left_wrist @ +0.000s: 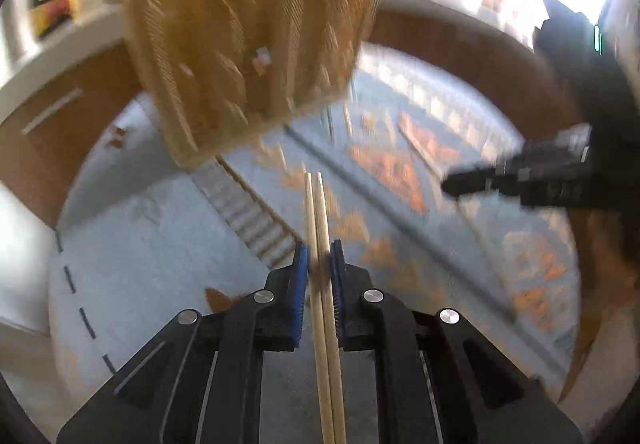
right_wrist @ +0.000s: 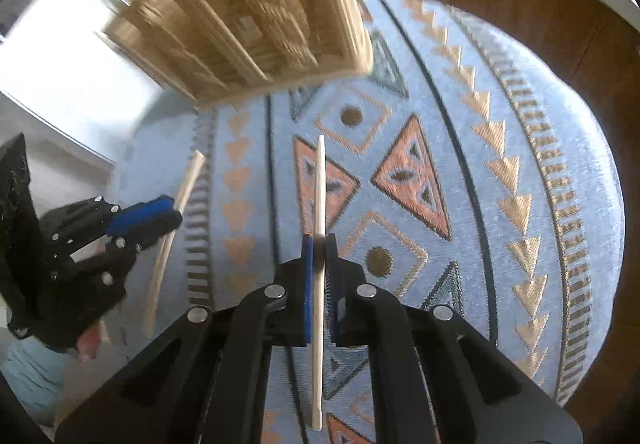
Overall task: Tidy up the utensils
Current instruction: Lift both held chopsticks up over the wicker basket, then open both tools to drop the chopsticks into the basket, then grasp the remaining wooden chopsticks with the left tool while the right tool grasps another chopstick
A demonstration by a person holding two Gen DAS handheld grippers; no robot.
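Observation:
My left gripper (left_wrist: 319,258) is shut on a pair of pale wooden chopsticks (left_wrist: 318,211) that point forward over the patterned cloth. My right gripper (right_wrist: 319,250) is shut on a single flat pale wooden stick (right_wrist: 319,187), held edge-on. A woven wicker basket (left_wrist: 248,43) stands ahead of both grippers and is blurred; it also shows in the right wrist view (right_wrist: 256,15). The left gripper shows in the right wrist view (right_wrist: 160,213) at the left, with its chopsticks (right_wrist: 176,211). The right gripper shows at the right of the left wrist view (left_wrist: 460,183).
A round table carries a light blue cloth (right_wrist: 460,147) with orange triangles and dark lines. Brown wood cabinets (left_wrist: 60,131) with a white counter ring the table behind. The table's edge curves at the right (right_wrist: 612,203).

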